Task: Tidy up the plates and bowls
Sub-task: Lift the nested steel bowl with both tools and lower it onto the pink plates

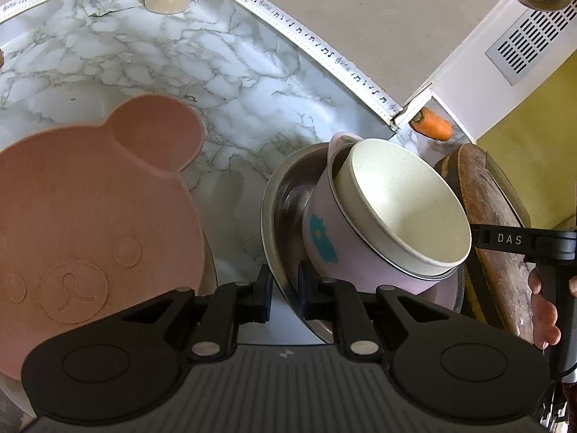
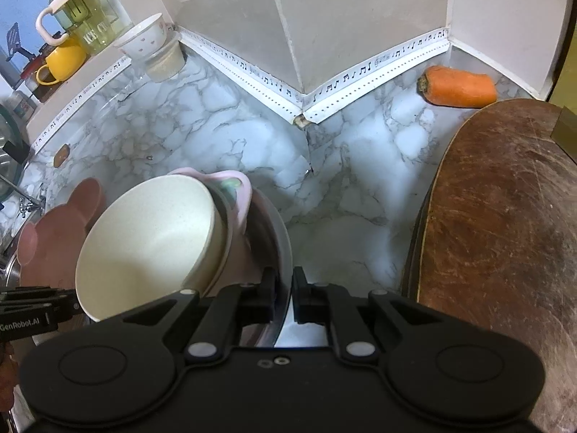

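We are pinching the rim of the shallow round stainless steel bowl (image 1: 285,195) from two sides: our left gripper (image 1: 285,294) is closing its fingers (image 1: 265,294) on the near rim in the left wrist view, and our right gripper (image 2: 284,297) is clamping its fingers (image 2: 268,297) on the rim edge in the right wrist view. Inside the steel bowl a pale pink metal-lined cup with a blue print and a side handle (image 1: 324,241) is sitting tilted, and a cream speckled round bowl (image 1: 404,198) is nesting inside that cup, also tilted. The stack is sitting over the white marble-pattern bench (image 1: 162,68); whether the steel bowl is touching it we cannot tell. Just left of the stack a pink bear-face plate with round ears (image 1: 93,209) is lying flat on the bench. Right of the stack a round dark brown wooden chopping board (image 2: 505,216) is lying, and behind it an orange carrot piece (image 2: 458,86) is resting against the wall trim. At the back corner a white patterned bowl (image 2: 144,39) is sitting on a clear plastic tub (image 2: 166,61).
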A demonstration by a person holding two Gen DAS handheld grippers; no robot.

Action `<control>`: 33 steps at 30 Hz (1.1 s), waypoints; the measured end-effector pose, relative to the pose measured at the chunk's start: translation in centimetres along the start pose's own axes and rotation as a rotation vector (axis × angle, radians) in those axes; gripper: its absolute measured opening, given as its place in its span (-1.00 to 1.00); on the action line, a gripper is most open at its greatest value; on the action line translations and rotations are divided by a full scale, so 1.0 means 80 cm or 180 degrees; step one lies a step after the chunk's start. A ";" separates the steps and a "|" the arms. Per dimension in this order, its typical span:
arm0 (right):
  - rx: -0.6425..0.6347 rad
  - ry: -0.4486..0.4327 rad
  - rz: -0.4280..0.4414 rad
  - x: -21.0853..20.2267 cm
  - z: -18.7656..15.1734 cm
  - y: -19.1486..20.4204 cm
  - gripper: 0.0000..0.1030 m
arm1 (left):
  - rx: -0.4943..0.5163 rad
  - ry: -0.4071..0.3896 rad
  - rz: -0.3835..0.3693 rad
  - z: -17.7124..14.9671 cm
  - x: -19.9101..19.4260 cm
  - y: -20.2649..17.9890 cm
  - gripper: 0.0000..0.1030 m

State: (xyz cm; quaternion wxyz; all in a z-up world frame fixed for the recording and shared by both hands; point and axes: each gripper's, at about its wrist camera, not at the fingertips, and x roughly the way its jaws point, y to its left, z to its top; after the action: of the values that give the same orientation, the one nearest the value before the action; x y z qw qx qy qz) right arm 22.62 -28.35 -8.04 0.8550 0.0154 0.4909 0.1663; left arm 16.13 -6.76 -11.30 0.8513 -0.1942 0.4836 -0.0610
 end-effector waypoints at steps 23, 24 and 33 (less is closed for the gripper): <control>-0.0082 -0.0409 0.0013 -0.073 0.012 0.058 -0.82 | 0.0253 -0.0406 -0.0034 0.015 -0.095 0.006 -0.75; -0.0092 -0.0418 0.0020 -0.074 0.013 0.062 -0.82 | 0.0244 -0.0419 -0.0040 0.014 -0.099 0.010 -0.75; -0.0284 -0.0505 0.0070 -0.083 0.022 0.121 -0.82 | 0.0218 -0.0549 0.0006 0.010 -0.141 0.043 -0.75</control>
State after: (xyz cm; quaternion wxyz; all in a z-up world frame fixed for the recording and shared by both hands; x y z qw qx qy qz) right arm 18.41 -21.00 0.26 0.8892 -0.0042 0.4136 0.1956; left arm 10.62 -0.06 -3.29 0.8960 -0.1691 0.4062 -0.0598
